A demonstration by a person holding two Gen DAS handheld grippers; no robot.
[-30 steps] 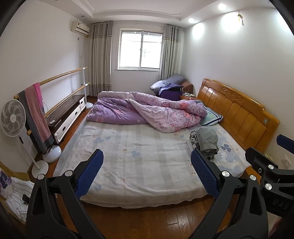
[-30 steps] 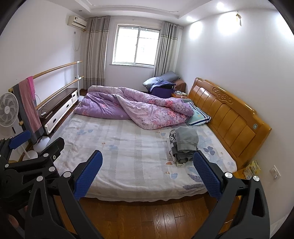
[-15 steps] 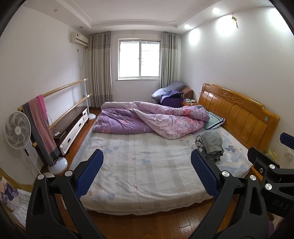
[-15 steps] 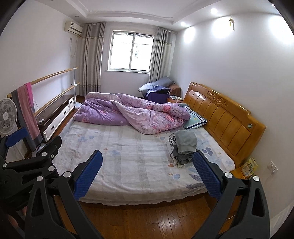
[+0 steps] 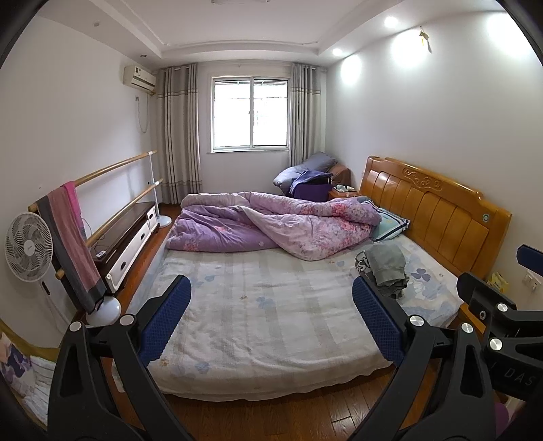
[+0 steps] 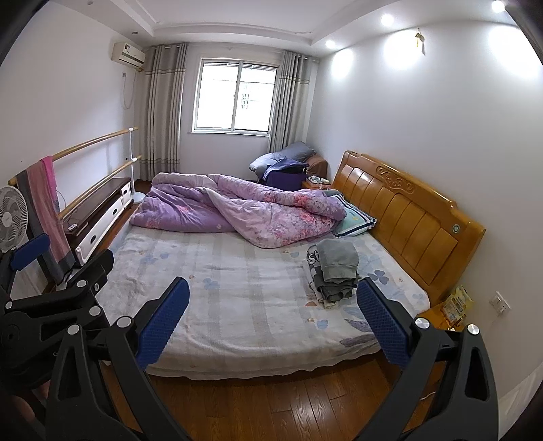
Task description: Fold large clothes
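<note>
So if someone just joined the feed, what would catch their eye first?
Probably the crumpled purple quilt heaped across the far half of the bed, then the small pile of grey clothes lying near the wooden headboard. Both the left gripper and right gripper hang open and empty at the bed's near edge.

Bright, sharp frames: daylight glares through the window [image 5: 250,113] at upper centre; ceiling spotlights [image 5: 390,22] glow upper right; edges bend, corners black.

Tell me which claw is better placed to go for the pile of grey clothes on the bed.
Probably the right claw. The grey clothes pile lies toward the headboard, on the right side of both views, and sits nearer that claw. The left claw is also open and empty.
</note>
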